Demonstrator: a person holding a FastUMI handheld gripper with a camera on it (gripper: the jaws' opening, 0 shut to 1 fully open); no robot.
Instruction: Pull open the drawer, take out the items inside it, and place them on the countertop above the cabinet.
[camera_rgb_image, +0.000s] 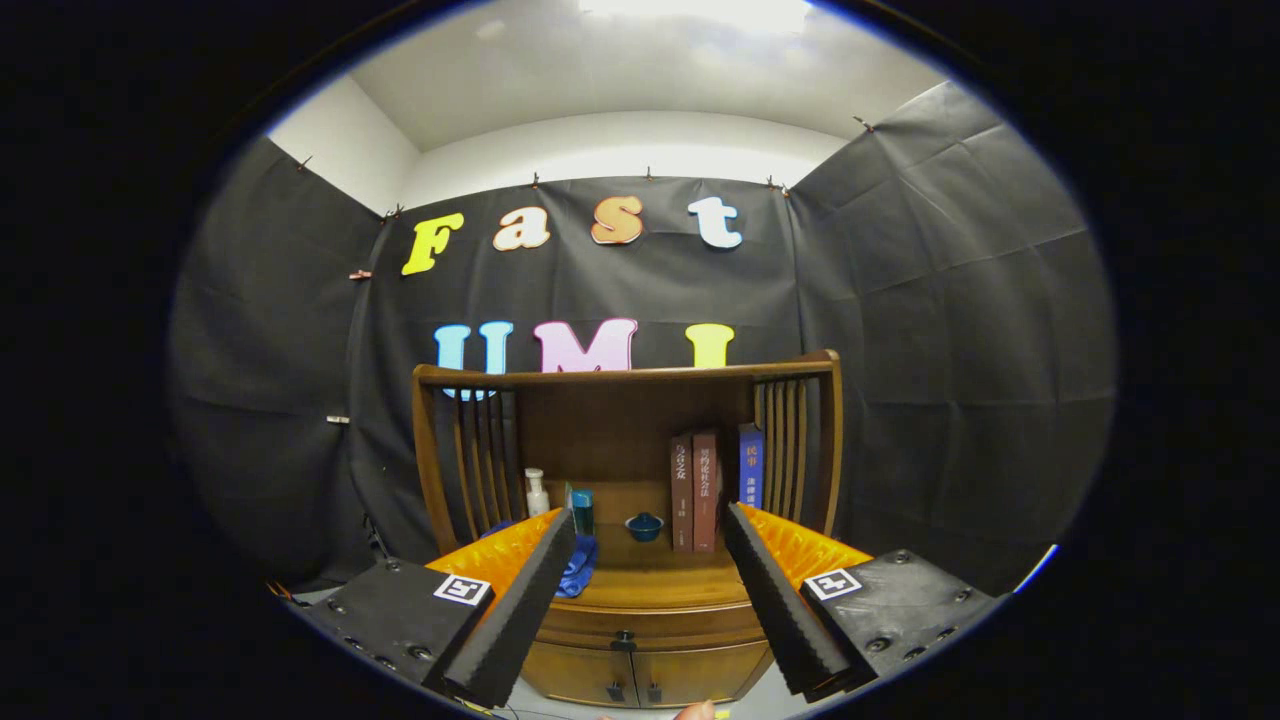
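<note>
The tongs (650, 600) hang spread and empty at the bottom of the frame, well short of the wooden cabinet (630, 470) at lower centre, whose drawer (650, 625) sits closed below the tabletop (655, 585) carrying books (705, 490), a small blue bowl (644, 525) and a white bottle (537, 493).

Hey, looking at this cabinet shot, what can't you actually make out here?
- Drawer contents: the drawer is closed, so its front hides whatever is inside.
- Blue cloth on the countertop: partly covered by a finger of the open claw.
- Cabinet doors: lower part cut off by the view's edge.
- Small bottle and teal container: too small to identify.
</note>
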